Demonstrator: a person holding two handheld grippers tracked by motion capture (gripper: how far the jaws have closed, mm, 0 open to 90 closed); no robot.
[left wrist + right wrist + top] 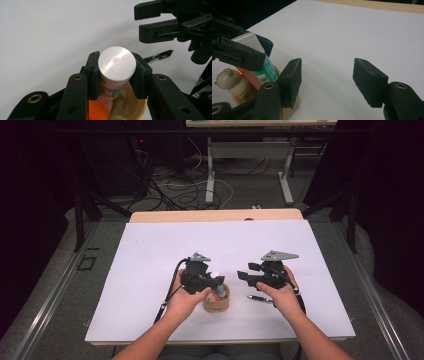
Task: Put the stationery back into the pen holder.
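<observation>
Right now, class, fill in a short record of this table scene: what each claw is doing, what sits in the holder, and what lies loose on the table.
left claw: shut on the white round cap of the green-and-white tube
tube position: leaning in the tan round wooden holder
also in holder: a small cream bear figure and an orange item
right claw: open, nothing between its jaws
loose item: black pen on the white table sheet, beside the right hand

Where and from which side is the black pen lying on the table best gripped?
Grip the pen across the middle of its barrel, coming straight down from above. It lies flat on the white table with open space along both long sides, so jaws set crosswise to its length would probably straddle it. The right hand-held gripper is nearest.
</observation>
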